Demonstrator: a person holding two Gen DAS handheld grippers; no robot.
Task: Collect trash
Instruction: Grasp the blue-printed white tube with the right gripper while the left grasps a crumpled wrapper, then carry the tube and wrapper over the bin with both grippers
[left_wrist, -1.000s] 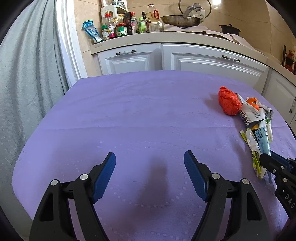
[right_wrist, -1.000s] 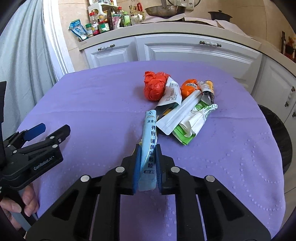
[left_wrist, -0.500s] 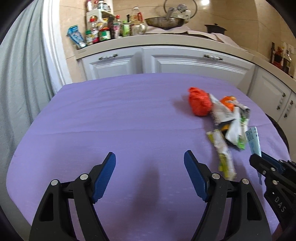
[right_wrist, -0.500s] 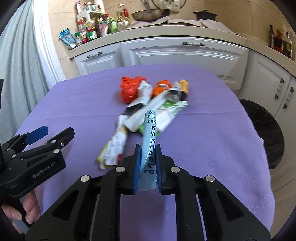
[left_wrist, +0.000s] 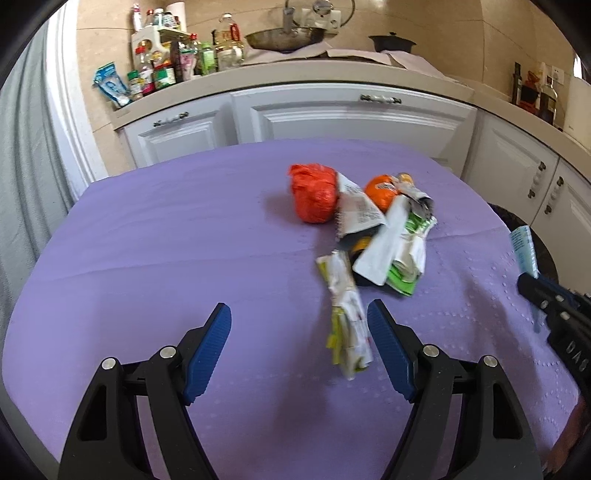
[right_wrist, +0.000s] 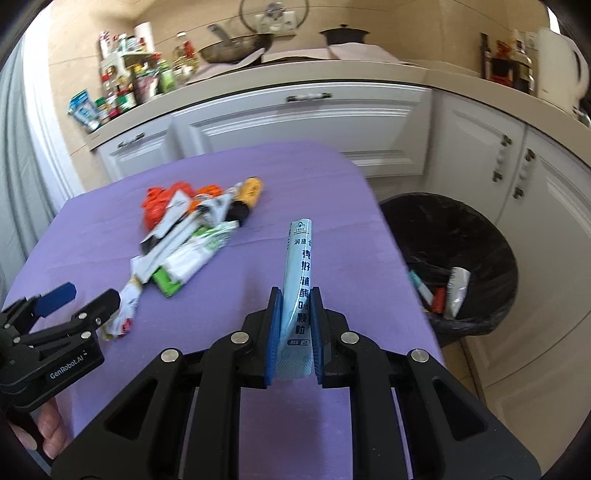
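- Holding a pale-blue sachet (right_wrist: 298, 280) by its lower end, right claw (right_wrist: 294, 332) is pinched tight on it; sachet sticks up and forward over the desk (right_wrist: 332, 266), short of the bin (right_wrist: 448, 258).
- Left claw (left_wrist: 299, 350) is spread wide w/ nothing in it, low over the desk; a crumpled yellow-white wrapper (left_wrist: 347, 321) lies just inside its right finger.
- Rest of the trash pile (left_wrist: 373, 225) sits mid-desk: red bag (left_wrist: 314, 194), orange piece, white and green packets overlapping.
- Risk: sachet is thin and floppy, gripped only at the tail, so a quick swing could make it bend or slip out before the bin.
- Risk: letting go too early, before the claw clears the desk edge, would prob. drop it on the cloth or floor; bin sits below and beside the desk corner.
- Risk: bin liner rim looks slack, so a light sachet could catch on it instead of falling in.
- Risk: left claw closing now may clip only the wrapper's edge and drag it, or nudge the pile.
- Hard to see: both views blurred; the pile in right view is smeared, so separate items can't be counted.
- Cut off: in left view right claw is half out of frame at the right edge, only the sachet tip showing.
- Hidden: bin bottom is dark; a few items show inside, rest unclear. What lies under the white packets can't be told.
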